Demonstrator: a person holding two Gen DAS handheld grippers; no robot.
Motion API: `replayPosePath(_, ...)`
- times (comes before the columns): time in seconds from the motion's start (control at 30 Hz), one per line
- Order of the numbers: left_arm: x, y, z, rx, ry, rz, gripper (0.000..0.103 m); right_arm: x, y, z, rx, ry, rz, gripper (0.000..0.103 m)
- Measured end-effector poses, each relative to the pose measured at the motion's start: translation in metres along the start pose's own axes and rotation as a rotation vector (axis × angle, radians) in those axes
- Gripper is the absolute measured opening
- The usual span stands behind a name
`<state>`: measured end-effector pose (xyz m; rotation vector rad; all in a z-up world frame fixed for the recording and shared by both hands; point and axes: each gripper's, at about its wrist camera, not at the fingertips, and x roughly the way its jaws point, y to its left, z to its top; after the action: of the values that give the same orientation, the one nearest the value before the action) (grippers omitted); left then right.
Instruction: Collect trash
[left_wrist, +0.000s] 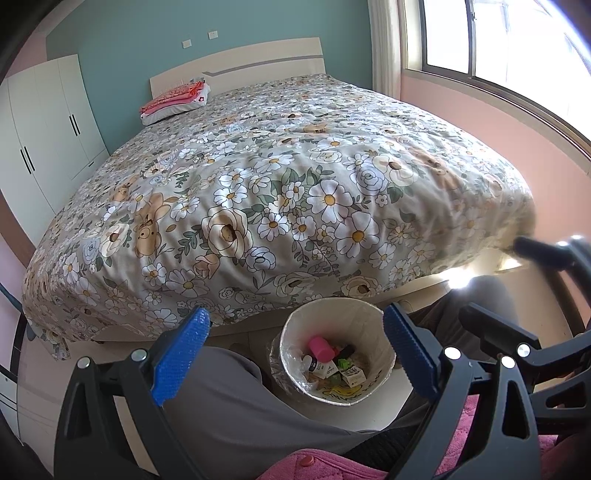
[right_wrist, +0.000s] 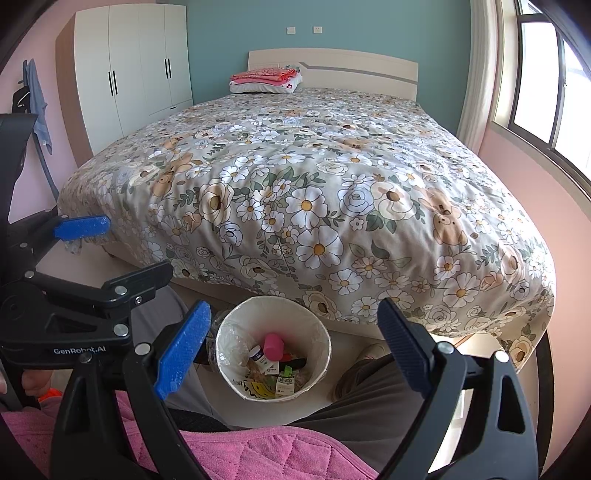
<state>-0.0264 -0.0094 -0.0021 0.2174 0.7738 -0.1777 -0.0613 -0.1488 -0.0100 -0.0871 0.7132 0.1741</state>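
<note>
There is 1 bed with 1 floral cover. On it lies 1 pillow under 1 folded pink pile. There is 1 white wardrobe with 4 black handles, 1 window and 2 wall sockets. On the floor stands 1 trash bin holding 1 pink cup. There are 2 grippers: the left gripper and the right gripper.

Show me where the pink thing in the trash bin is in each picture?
Left wrist view: pink container lies low, just right of center, inside the trash bin.
Right wrist view: pink container sits low, just left of center, in the same bin.
Shared landmark: the flowery bed behind the bin.
</note>
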Motion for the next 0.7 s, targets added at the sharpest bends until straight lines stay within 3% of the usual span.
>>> replayPosePath(0.7,0.0006,0.0017,-0.0008,0.008,-0.003,0.014,0.096,0.0026,0.0007,0.0016,0.011,0.015,0.011,0.09)
